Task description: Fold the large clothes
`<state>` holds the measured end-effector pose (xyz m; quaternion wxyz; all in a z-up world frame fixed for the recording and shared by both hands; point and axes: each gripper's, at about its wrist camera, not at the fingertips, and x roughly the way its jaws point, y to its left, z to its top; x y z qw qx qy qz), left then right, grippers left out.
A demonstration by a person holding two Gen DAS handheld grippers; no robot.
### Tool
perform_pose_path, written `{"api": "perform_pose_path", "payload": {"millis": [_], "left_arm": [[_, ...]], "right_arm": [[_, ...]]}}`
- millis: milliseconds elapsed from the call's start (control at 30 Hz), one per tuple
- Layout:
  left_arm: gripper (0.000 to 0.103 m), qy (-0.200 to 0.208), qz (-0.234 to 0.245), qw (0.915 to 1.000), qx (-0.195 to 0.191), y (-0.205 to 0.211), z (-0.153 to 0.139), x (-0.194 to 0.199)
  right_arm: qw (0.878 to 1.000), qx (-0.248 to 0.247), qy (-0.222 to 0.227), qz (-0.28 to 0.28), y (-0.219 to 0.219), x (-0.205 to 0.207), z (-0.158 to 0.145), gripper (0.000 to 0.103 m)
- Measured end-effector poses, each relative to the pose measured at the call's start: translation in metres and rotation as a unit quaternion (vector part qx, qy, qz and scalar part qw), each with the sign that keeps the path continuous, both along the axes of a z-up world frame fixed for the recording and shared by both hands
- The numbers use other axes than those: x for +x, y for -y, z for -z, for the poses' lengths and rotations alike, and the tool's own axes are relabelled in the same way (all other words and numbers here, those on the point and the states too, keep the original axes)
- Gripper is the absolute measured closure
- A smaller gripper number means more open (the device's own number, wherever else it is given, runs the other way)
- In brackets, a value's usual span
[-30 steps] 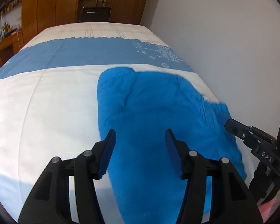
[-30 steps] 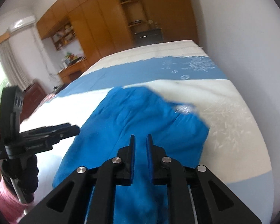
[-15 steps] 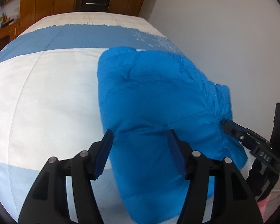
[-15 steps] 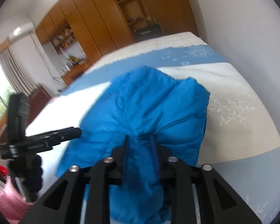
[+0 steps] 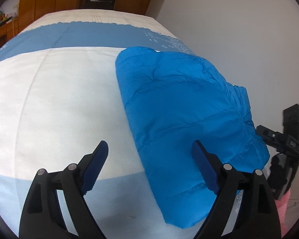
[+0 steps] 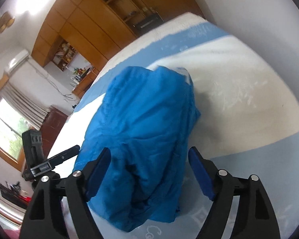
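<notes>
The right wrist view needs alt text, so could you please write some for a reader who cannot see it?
A folded blue padded jacket lies on a white and blue bed, with the open right gripper just above its near end. The left gripper shows at the left.

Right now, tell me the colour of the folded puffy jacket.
Bright blue jacket, clearest in the left wrist view.

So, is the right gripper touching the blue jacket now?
Cannot tell. In the right wrist view the right gripper is wide open around the blue jacket, but the fabric hides any gap at the left finger.
</notes>
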<state>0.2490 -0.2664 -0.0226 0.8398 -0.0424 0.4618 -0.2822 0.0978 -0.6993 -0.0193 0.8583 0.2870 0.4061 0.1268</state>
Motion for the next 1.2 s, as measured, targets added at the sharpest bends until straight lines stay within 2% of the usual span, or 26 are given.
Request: {"api": "perform_pose_path", "payload": {"millis": [167, 267, 400, 533, 600, 667, 800, 833, 900, 1200], "left_arm": [[0.014, -0.023, 0.022, 0.9991, -0.027, 0.007, 0.010, 0.018], [0.012, -0.058, 0.040, 0.9958, -0.058, 0.011, 0.021, 0.032], [0.009, -0.103, 0.060, 0.9870, -0.108, 0.017, 0.037, 0.049], [0.005, -0.116, 0.074, 0.9827, -0.124, 0.027, 0.043, 0.055], [0.004, -0.113, 0.076, 0.9828, -0.125, 0.034, 0.044, 0.055], [0.005, -0.107, 0.077, 0.9834, -0.125, 0.036, 0.044, 0.052], [0.025, -0.078, 0.082, 0.9859, -0.123, 0.036, 0.035, 0.043], [0.028, -0.072, 0.082, 0.9864, -0.123, 0.035, 0.032, 0.041], [0.034, -0.065, 0.080, 0.9869, -0.123, 0.033, 0.027, 0.038], [0.037, -0.020, 0.059, 0.9888, -0.136, -0.011, -0.008, 0.011]], "right_arm": [[0.998, 0.064, -0.021, -0.020, 0.012, 0.019, 0.021, 0.015], [0.996, 0.083, -0.025, -0.037, 0.012, 0.029, 0.030, 0.013], [0.993, 0.099, -0.036, -0.053, 0.011, 0.041, 0.042, 0.010], [0.988, 0.133, -0.048, -0.068, 0.010, 0.054, 0.056, 0.010], [0.987, 0.135, -0.044, -0.076, 0.007, 0.059, 0.059, 0.011], [0.986, 0.136, -0.035, -0.084, 0.002, 0.062, 0.059, 0.017], [0.987, 0.135, -0.020, -0.087, -0.005, 0.060, 0.055, 0.038], [0.988, 0.128, -0.015, -0.087, -0.006, 0.059, 0.050, 0.043], [0.990, 0.107, -0.004, -0.089, -0.013, 0.057, 0.038, 0.048], [0.987, 0.090, 0.031, -0.129, -0.057, 0.060, -0.002, 0.051]]}}
